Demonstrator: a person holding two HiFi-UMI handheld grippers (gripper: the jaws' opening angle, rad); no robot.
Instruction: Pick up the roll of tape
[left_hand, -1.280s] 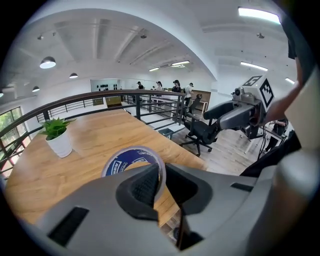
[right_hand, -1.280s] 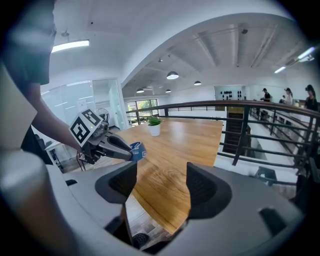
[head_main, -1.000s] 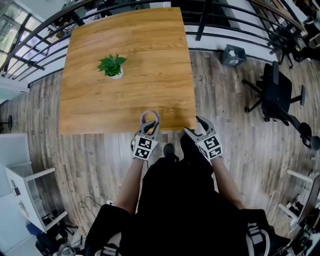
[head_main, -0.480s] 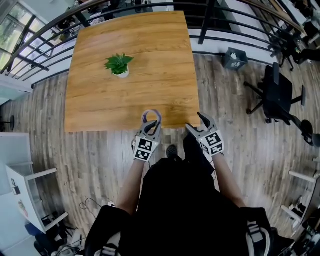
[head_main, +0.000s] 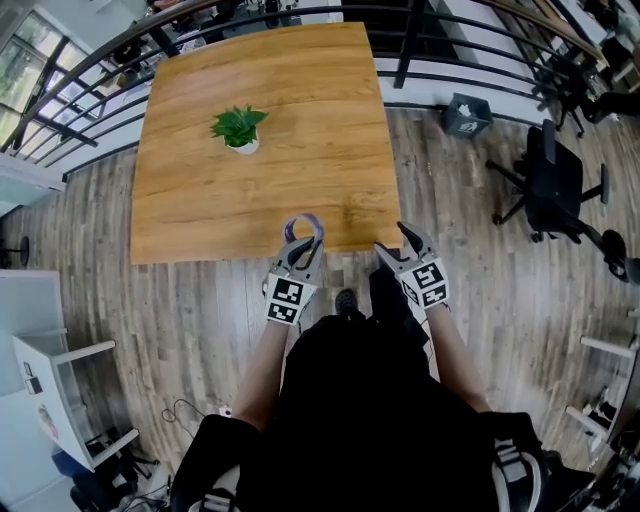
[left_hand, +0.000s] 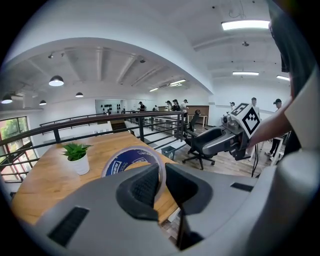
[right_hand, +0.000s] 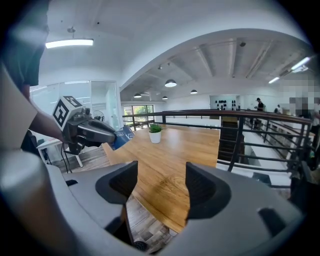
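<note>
The roll of tape (head_main: 303, 227), a thin ring with a blue printed side (left_hand: 131, 159), is pinched by its rim in my left gripper (head_main: 300, 245) and held upright off the wooden table (head_main: 250, 190), above its near edge. In the left gripper view the two pads close on the ring's wall (left_hand: 161, 179). My right gripper (head_main: 398, 243) hovers at the table's near right corner, open, with nothing between its pads (right_hand: 156, 182). From the right gripper view the left gripper (right_hand: 92, 132) and the blue tape (right_hand: 121, 136) show at the left.
A small potted plant (head_main: 238, 128) stands on the far left part of the table. A black railing (head_main: 450, 75) runs behind and to the right of the table. A black office chair (head_main: 555, 190) and a small bin (head_main: 467, 110) stand on the wood floor at right.
My left gripper has risen with the tape, which now sits a little farther up over the table edge. The right gripper has stayed almost where it was.
</note>
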